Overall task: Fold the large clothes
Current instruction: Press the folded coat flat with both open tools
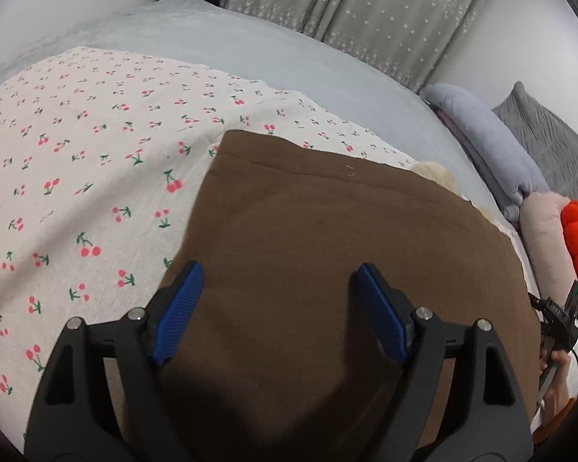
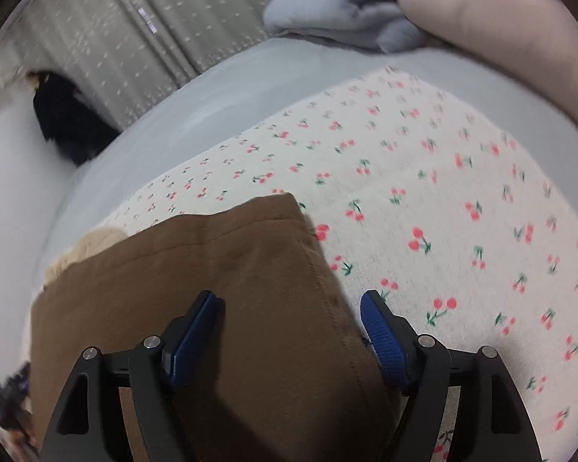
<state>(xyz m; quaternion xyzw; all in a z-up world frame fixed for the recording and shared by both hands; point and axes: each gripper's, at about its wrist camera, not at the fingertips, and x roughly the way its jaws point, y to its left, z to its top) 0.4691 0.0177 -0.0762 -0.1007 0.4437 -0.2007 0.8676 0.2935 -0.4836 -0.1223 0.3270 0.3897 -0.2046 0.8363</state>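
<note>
Left gripper (image 1: 277, 273) agape over flat, folded brown garment (image 1: 327, 231).

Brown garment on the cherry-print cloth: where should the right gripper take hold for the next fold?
Grip the brown garment at its far right corner, coming in from the cherry-print cloth side. That corner lies flat and exposed with two free edges meeting there. The right gripper is open above the garment's right edge.

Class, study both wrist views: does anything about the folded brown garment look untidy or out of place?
Mostly neat: the brown garment lies flat on the cherry-print cloth. One oddity: a cream fleecy piece sticks out past its far edge, so the fold does not cover everything beneath or inside it.
</note>
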